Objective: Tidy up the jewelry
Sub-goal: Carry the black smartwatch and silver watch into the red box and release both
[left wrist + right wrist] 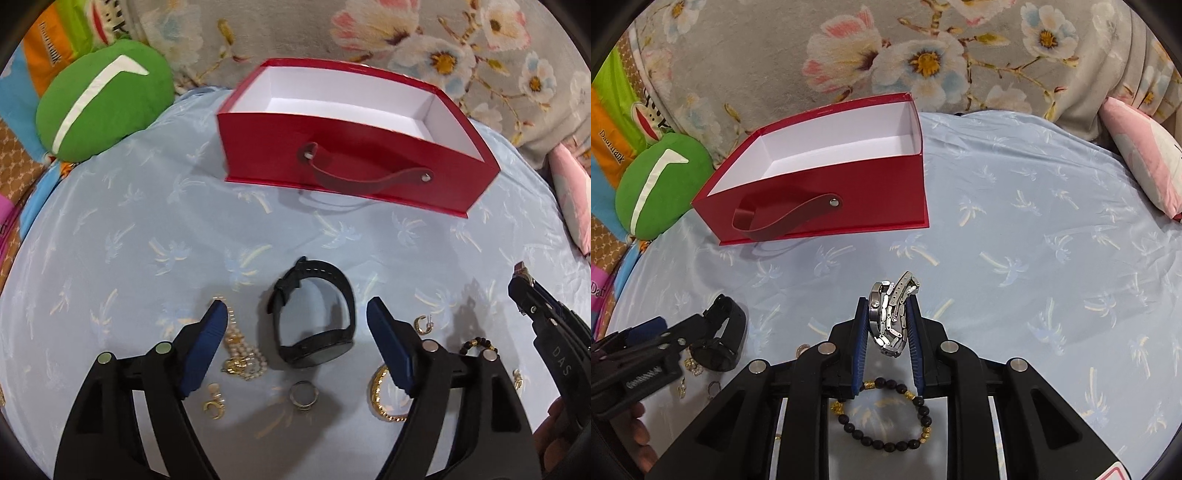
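Observation:
An open red box (354,155) with a white inside and a strap handle stands on the pale blue cloth; it also shows in the right wrist view (820,206). My left gripper (297,314) is open, its fingers either side of a black watch (314,317). A pearl-and-gold bracelet (242,354), a ring (303,395), gold earrings (214,404) and a gold bangle (380,395) lie around it. My right gripper (888,314) is shut on a silver metal watch (892,314), held above the cloth. A dark bead bracelet (886,417) lies below it.
A green round cushion (103,99) sits left of the box. A floral blanket (406,44) lies behind it. A pink pillow (1145,155) is at the far right. The right gripper's body (546,325) shows at the right edge of the left wrist view.

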`<state>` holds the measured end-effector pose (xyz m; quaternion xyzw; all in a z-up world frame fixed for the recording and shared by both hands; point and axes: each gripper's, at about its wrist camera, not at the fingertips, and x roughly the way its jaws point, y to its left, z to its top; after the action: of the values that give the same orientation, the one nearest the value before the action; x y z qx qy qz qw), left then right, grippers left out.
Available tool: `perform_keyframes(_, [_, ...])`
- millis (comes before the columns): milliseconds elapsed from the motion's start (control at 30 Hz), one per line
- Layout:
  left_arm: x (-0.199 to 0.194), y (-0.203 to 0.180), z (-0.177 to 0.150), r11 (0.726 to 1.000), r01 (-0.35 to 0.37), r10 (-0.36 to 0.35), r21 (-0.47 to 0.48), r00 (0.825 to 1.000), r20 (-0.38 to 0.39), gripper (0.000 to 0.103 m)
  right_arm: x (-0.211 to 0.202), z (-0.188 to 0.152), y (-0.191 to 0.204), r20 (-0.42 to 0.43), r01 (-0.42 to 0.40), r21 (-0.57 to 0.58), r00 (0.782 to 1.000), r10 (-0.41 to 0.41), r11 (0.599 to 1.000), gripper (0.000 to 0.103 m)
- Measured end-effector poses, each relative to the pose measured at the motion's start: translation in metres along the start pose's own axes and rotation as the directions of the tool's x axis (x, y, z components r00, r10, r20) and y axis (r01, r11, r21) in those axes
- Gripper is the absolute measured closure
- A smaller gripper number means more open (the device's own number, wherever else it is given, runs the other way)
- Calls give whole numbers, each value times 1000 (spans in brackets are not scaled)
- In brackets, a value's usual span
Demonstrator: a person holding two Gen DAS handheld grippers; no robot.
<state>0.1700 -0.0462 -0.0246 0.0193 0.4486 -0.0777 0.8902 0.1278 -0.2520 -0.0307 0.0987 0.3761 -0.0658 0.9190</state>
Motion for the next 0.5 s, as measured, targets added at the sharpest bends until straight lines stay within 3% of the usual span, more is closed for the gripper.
perform_keyframes(167, [25, -11, -5, 1000, -3, 4, 18, 998, -62, 29, 1, -1, 0, -4, -2, 0, 1000, 2, 1000, 84])
perform_keyframes(233, [31, -11, -6, 1000, -7, 8, 11, 997, -80, 38, 1, -2, 0, -5, 2, -3, 1000, -2, 1000, 84])
perform_keyframes(300, [37, -9, -7, 1000, -7, 7, -4, 995, -98, 54, 2, -2, -1, -8, 0, -1, 1000, 0, 1000, 84])
perform_keyframes(500, [31, -6, -8, 1000, 5, -6, -6, 997, -80, 57, 3, -3, -1, -11, -2, 2, 1000, 2, 1000, 84])
